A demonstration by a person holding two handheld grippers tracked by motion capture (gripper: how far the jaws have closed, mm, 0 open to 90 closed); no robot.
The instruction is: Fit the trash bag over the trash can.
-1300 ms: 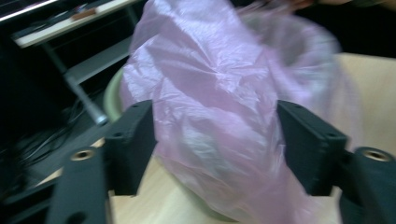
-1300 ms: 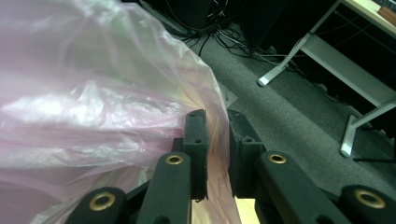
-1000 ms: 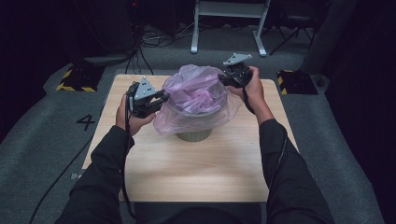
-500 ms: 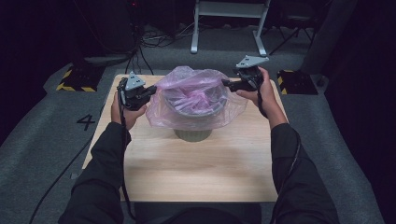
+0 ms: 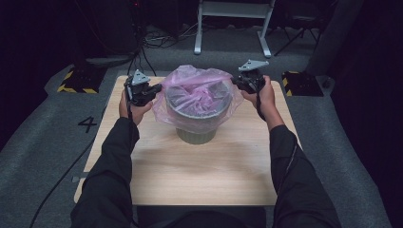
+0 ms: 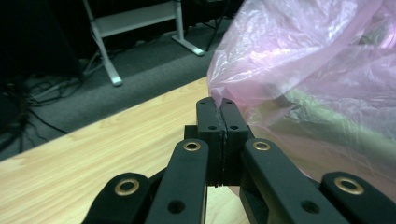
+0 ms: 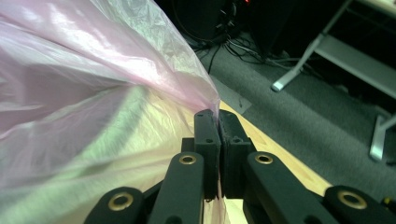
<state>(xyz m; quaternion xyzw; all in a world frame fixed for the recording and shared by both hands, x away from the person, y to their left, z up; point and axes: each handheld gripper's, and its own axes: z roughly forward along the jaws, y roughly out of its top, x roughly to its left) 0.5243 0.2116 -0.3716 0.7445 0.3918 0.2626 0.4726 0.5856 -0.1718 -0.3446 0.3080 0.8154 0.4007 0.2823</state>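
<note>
On the bench: a pale wooden bench (image 5: 190, 175) carries a grey-green round bin (image 5: 197, 133) standing upright at its far middle, draped in a thin, translucent pink plastic bag (image 5: 199, 92).
Bag position: the mouth of the bag is spread over the bin's rim, its skirt hanging down the left and right walls; the far edge bulges up above the rim and looks not yet seated.
Left tool: the left tool (image 5: 153, 90), just left of the bin, has its jaws pinched tight on a fold of the bag's edge; in the left gripper view the film gathers into the tips of the left tool (image 6: 219, 105).
Right tool: the right tool (image 5: 236, 83), just right of the bin, has just been closing and now clamps the film; in the right gripper view the bag's edge runs into the tips of the right tool (image 7: 217, 119).
Step in hand, as I judge it: pulling the bag's hem down over the rim on both sides.
How to do it well: pull both sides down together and evenly, so that the light bin is not tugged sideways or tipped.
Grip: keep both pinches firm, since thin film slips out easily.
Force: draw gently outward, then down; a sharp pull could tear the film at the rim.
Then: regrip at the far and near edges to seat the rest.
</note>
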